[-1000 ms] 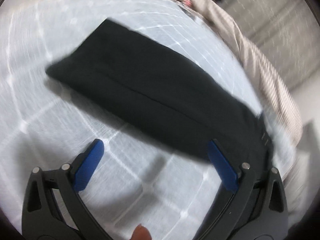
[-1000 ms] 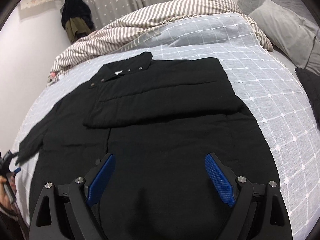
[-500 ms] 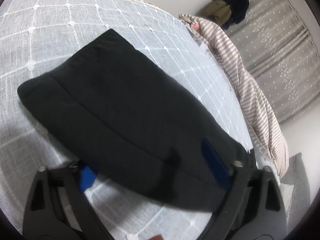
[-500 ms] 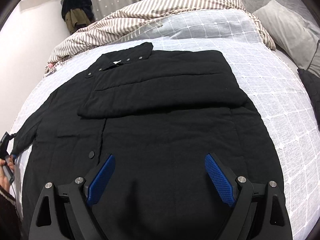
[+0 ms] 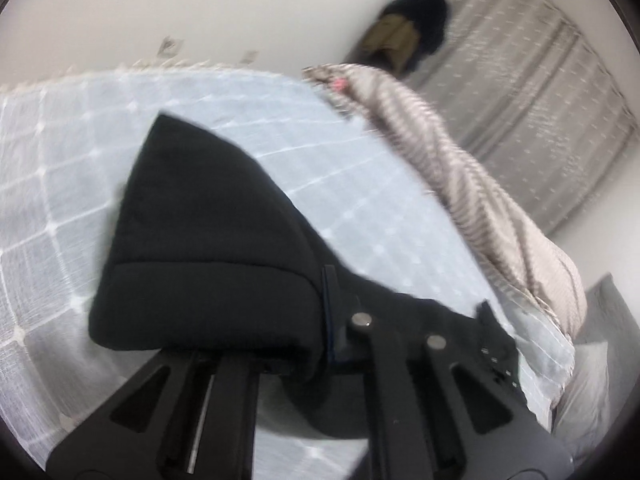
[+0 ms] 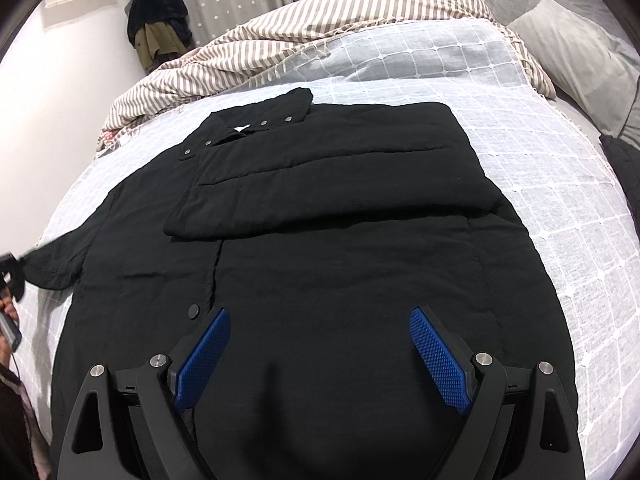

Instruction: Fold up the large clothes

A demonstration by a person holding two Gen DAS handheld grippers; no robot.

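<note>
Hand-held gripper [image 5: 326, 320], left, pinches padded black sleeve cuff [image 5: 208, 272] w/ rounded hem.

Left wrist view: close on sleeve [image 5: 208, 240], facing curtain. Right: above jacket [image 6: 320, 240], facing headboard. Shared: jacket, striped blanket [image 6: 320, 28].

Striped blanket [image 6: 320, 36] bunched behind; grey pillow [image 6: 580, 52] right.

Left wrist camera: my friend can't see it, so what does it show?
The left gripper has just closed and is shut on the cuff of a black coat sleeve, lifting it off a pale checked bedspread. A striped blanket lies behind.
</note>
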